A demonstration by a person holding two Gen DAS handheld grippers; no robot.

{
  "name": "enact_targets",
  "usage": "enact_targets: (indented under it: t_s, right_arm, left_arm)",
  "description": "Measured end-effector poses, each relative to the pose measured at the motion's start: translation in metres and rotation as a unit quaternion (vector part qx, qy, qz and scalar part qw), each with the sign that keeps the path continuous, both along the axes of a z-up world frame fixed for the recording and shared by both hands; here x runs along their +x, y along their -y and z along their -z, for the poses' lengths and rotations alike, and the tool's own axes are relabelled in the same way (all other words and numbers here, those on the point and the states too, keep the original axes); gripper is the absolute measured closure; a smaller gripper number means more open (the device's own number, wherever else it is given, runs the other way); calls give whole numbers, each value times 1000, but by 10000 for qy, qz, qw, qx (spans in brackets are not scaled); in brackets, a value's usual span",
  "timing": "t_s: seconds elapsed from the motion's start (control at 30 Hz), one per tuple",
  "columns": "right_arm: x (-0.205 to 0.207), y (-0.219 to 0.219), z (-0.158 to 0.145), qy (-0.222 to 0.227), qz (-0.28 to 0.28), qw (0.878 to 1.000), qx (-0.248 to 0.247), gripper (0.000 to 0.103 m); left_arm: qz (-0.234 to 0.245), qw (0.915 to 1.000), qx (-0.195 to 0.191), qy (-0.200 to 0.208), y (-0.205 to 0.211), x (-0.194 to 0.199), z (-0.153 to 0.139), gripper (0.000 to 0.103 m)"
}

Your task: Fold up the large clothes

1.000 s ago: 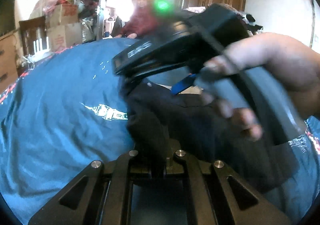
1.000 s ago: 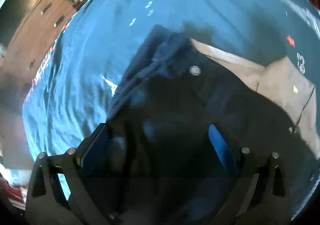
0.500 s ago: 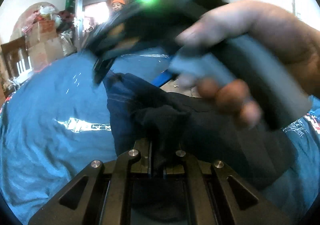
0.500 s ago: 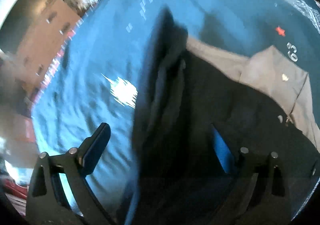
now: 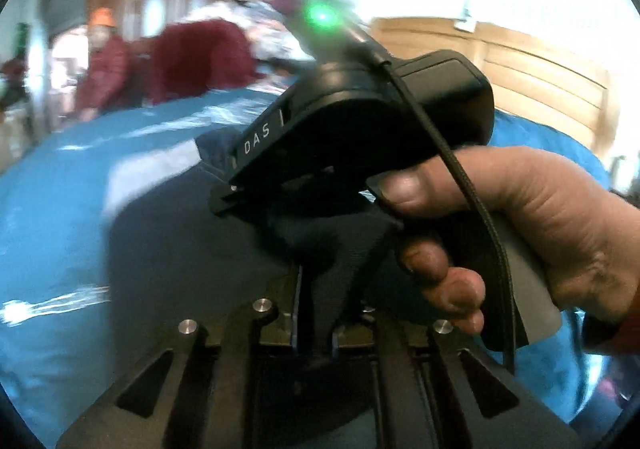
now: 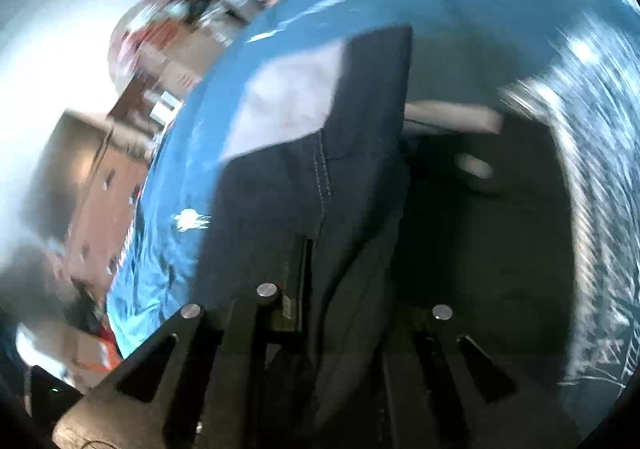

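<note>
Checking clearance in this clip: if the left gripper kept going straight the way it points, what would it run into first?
Probably the right gripper, held in the person's hand directly ahead of the left gripper. The left one is already shut on the dark trousers, which bunch up between the two. Depth is hard to judge here.

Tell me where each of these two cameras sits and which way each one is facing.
Left wrist: sits on the left gripper, facing across the blue bedspread; shows the right gripper and the hand holding it.
Right wrist: sits on the right gripper, facing down at the bedspread; shows only its own fingers.
Shared: dark jeans, clamped in both grippers, and the bedspread.
</note>
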State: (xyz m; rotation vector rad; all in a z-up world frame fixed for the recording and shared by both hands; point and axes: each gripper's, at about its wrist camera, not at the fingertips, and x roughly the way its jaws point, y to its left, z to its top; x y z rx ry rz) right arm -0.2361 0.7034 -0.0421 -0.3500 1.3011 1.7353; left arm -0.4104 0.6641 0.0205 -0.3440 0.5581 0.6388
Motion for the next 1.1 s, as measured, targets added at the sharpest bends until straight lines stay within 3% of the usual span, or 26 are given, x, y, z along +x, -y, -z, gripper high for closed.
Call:
enact_targets:
  t_s: [0.13, 0.2, 0.3, 0.33, 0.4, 0.5, 0.6, 0.67, 0.8, 0.93, 1.0, 1.03, 1.07, 1.1]
  right_arm:
    - [53, 10, 52, -268, 420, 9975, -508, 95]
    - [64, 13, 61, -490, 460, 9965, -507, 95]
    - [68, 11, 59, -561, 426, 9965, -455, 95]
    - [69, 10, 59, -598, 424, 9962, -469, 92]
    - [77, 10, 66, -1086, 371, 9913, -646, 84]
    - [84, 25, 61, -1258, 353, 9889, -710, 61]
    - [84, 49, 51, -1289, 267, 9889, -693, 46]
    - [77, 63, 46, -1221, 169, 9900, -686, 38]
    - [67, 78, 38, -1028, 64, 9926, -636, 31]
    - [51, 79, 40, -626, 56, 9962, -609, 31]
    - [44, 81, 44, -470, 98, 9972, -564, 32]
    - [40, 80, 45, -377, 151, 9977, -536, 43]
    - [37, 73, 45, -305, 231, 9978, -536, 78]
    - [37, 72, 45, -264, 303, 9976, -562, 99]
  left_arm:
    - [500, 9938, -848, -512, -9, 63, 52, 89]
    - [554, 9920, -832, -769, -7, 77, 66, 88]
    - [575, 9927, -708, -794, -7, 80, 67, 83]
    - [576, 9923, -736, -811, -9, 79, 65, 82]
    - [613, 9907, -810, -909, -9, 74, 54, 82]
    - [608, 9943, -484, -735, 14, 38, 22, 79]
    - [201, 9984, -142, -508, 26, -20, -3, 66]
    - [-217, 9988, -106, -423, 27, -57, -9, 64]
    - [-729, 9952, -280, -591, 20, -103, 7, 60]
    - [-698, 9937, -611, -635, 4, -100, 29, 59]
    - [-762, 9925, -759, -578, -6, -97, 38, 59]
    - [-854, 9915, -795, -583, -16, -92, 43, 59]
    - [-906, 9908, -813, -599, -17, -83, 49, 59]
    - [-976, 9900, -773, -669, -27, -78, 55, 53]
